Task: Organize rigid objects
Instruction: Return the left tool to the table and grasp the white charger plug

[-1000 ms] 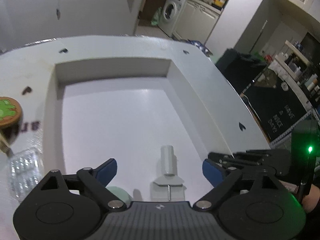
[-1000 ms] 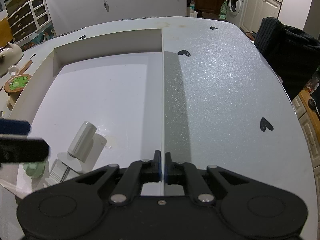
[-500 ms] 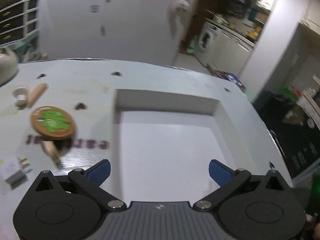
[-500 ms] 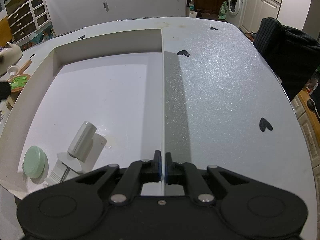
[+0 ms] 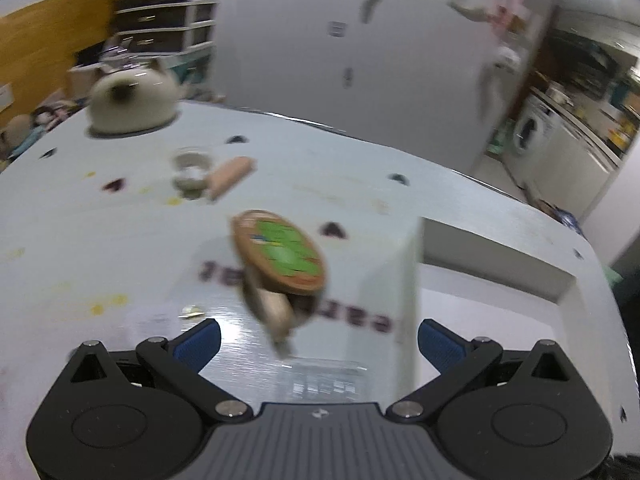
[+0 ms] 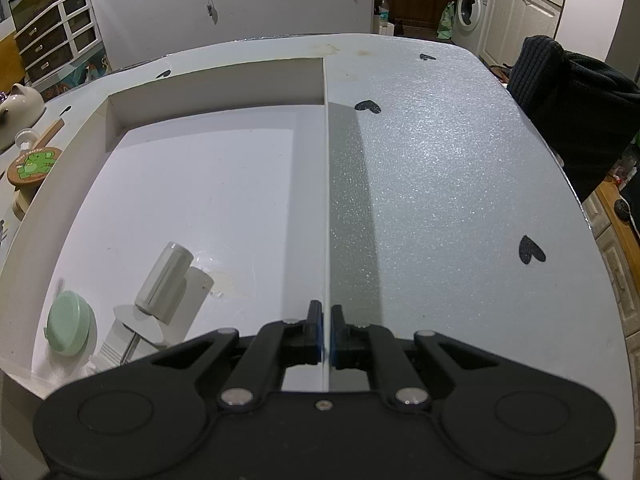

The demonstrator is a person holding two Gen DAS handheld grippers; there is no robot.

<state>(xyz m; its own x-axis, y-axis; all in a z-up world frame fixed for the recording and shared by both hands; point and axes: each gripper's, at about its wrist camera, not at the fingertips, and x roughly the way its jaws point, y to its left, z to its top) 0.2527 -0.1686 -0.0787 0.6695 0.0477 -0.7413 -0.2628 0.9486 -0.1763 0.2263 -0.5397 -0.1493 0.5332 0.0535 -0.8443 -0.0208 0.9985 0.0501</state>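
target: wooden stamp (image 5: 280, 268), round disc with green cartoon print on top, stubby pale handle under it, blurred
where: on the desk (image 5: 100, 240), just left of the white tray (image 6: 224, 184) wall, ahead of the left gripper (image 5: 318, 338)
handling: likely light, stiff, not fragile; disc edge may be slick
grasp spot: across the handle or the disc rim
left gripper: spread wide, nothing between the jaws
right gripper (image 6: 326, 336): pinching the tray's thin right wall
in tray: mint disc (image 6: 68, 324), grey cylinder (image 6: 164, 282)

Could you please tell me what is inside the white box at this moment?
Inside the white box, near its front left corner, lie a pale green disc and a white cylinder resting on some flat white pieces. The right gripper's body hides the box's nearest strip.
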